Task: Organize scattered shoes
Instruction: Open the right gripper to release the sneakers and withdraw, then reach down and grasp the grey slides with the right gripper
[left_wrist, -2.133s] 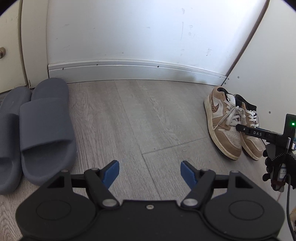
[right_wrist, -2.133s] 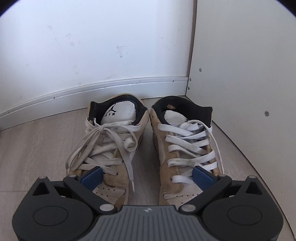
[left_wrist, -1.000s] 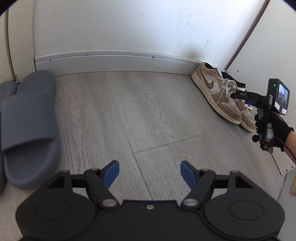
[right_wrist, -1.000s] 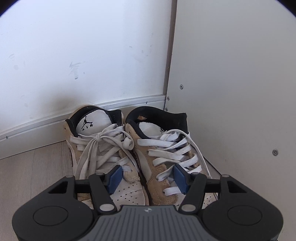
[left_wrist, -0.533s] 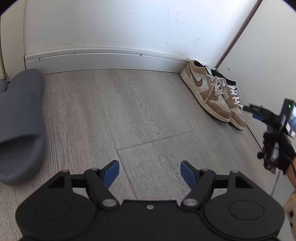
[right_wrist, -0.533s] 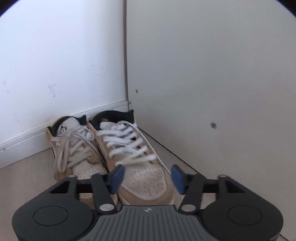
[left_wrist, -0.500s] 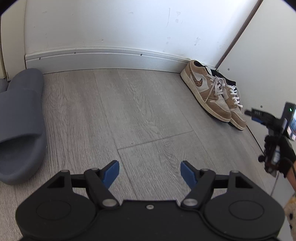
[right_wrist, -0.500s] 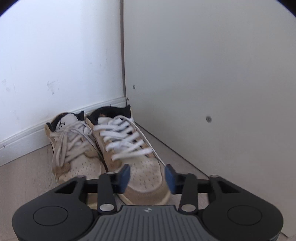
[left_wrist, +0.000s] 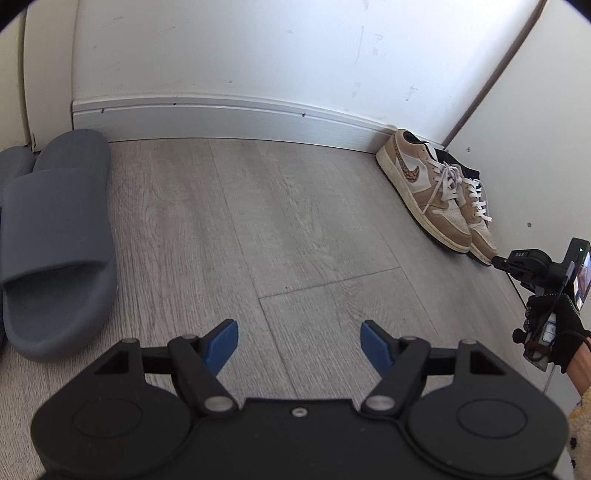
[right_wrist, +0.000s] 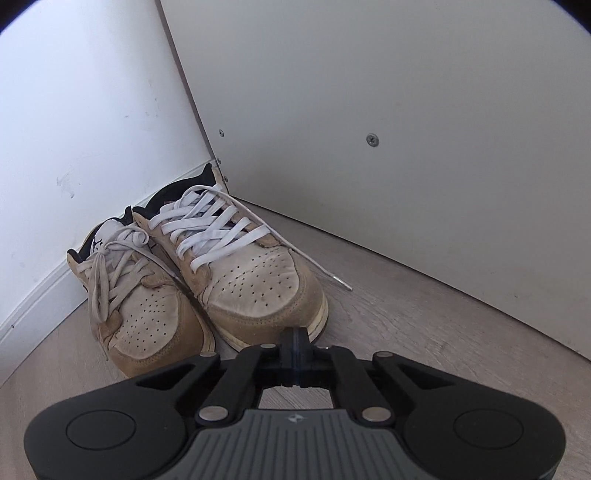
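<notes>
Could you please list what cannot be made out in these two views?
- Second grey slide, left wrist view: cut off by the left edge.
- Far sneaker, left wrist view: mostly hidden behind the near sneaker.
- Right gripper touching the toe: unclear; its own body blocks the contact.

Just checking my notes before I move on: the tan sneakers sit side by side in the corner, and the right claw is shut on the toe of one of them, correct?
Not quite. The tan sneakers do sit side by side in the corner, but the right claw is shut on nothing: the right wrist view shows its tips closed together just short of the nearer toe.
</notes>
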